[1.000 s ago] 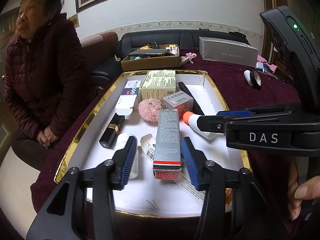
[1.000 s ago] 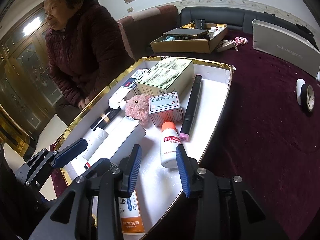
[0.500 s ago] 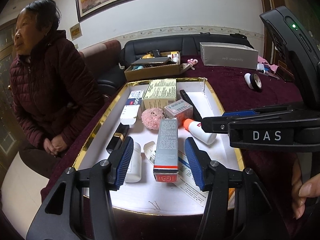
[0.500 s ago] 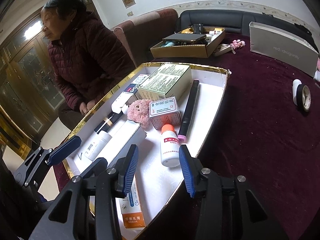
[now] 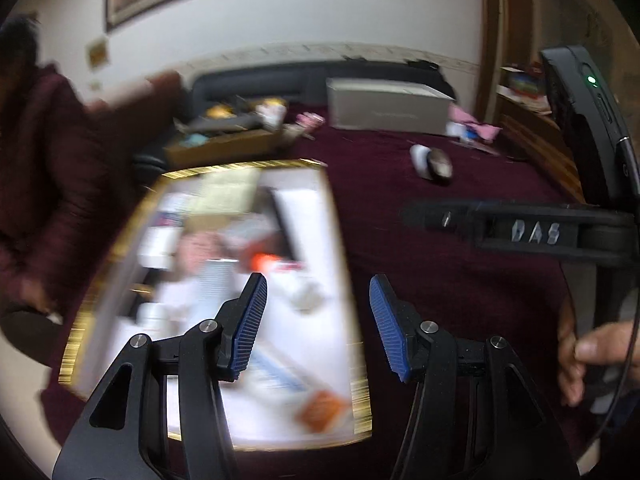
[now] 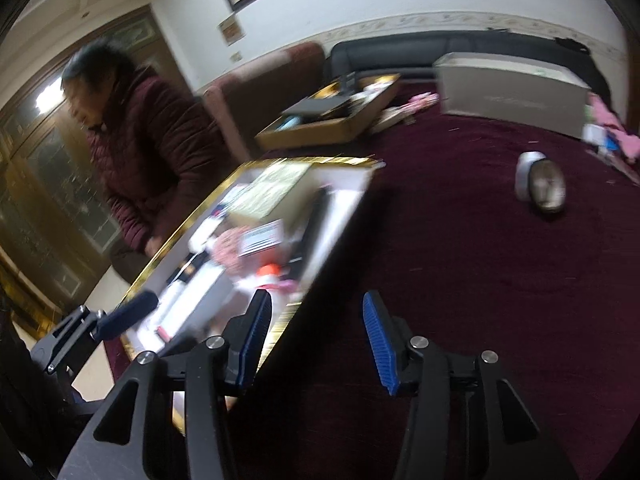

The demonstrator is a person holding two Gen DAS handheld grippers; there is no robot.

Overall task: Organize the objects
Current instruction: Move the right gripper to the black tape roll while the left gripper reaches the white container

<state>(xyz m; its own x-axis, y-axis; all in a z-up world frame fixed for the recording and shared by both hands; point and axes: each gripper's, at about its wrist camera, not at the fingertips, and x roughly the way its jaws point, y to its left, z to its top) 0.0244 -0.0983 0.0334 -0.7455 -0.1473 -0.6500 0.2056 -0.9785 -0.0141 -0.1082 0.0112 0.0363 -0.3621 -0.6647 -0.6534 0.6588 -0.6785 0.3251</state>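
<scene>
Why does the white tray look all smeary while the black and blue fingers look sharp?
Left wrist view: the tray and its contents are smeared by motion blur, while the left gripper rides with the camera and looks crisp. Right wrist view: same smear on the tray and the woman; the right gripper is sharp. Both fisheye views bend straight edges.

Left gripper (image 5: 318,320): black frame, blue ribbed pads (image 5: 250,326), jaws spread wide with nothing between them, pointing forward and level. Right gripper (image 6: 316,340): same build, blue pads (image 6: 378,346), jaws equally wide apart and empty; seen from the left camera as a black arm reaching in from the right. Right hand (image 5: 592,356): bare fingers wrapped around that gripper's handle.
</scene>
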